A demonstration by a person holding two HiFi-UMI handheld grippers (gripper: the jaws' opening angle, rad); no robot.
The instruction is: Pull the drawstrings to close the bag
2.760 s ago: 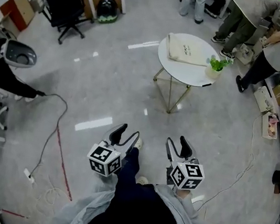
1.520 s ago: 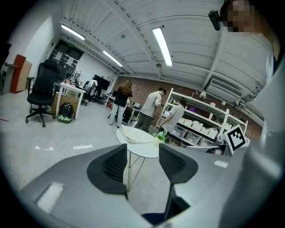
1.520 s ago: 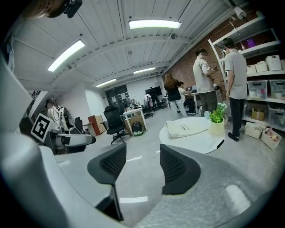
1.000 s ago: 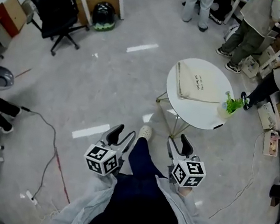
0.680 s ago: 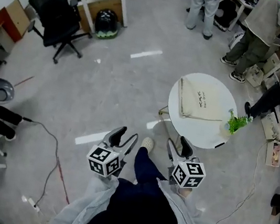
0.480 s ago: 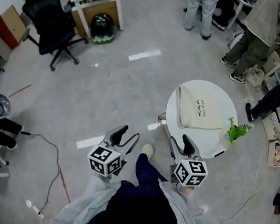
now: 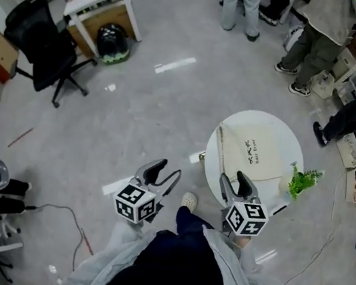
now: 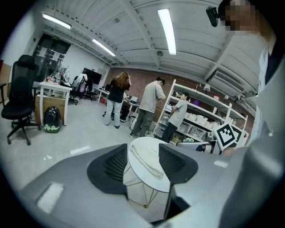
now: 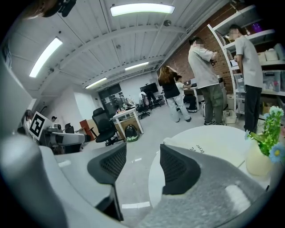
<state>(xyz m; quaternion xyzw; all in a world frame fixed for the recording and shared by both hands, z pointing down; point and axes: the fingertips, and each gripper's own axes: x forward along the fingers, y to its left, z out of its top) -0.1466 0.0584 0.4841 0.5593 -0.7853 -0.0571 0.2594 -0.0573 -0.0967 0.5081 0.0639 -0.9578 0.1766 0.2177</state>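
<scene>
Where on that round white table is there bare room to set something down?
Bare: the far rim of the table beyond the bag, and the right side between bag and plant. Crowded: the middle, under the bag, and the plant's edge.

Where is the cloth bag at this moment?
In the head view the bag lies flat on the round white table, just beyond the right gripper, beside the potted plant.

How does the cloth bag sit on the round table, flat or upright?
Flat: the cream cloth bag lies spread out on the white round table, its printed side up.
</scene>
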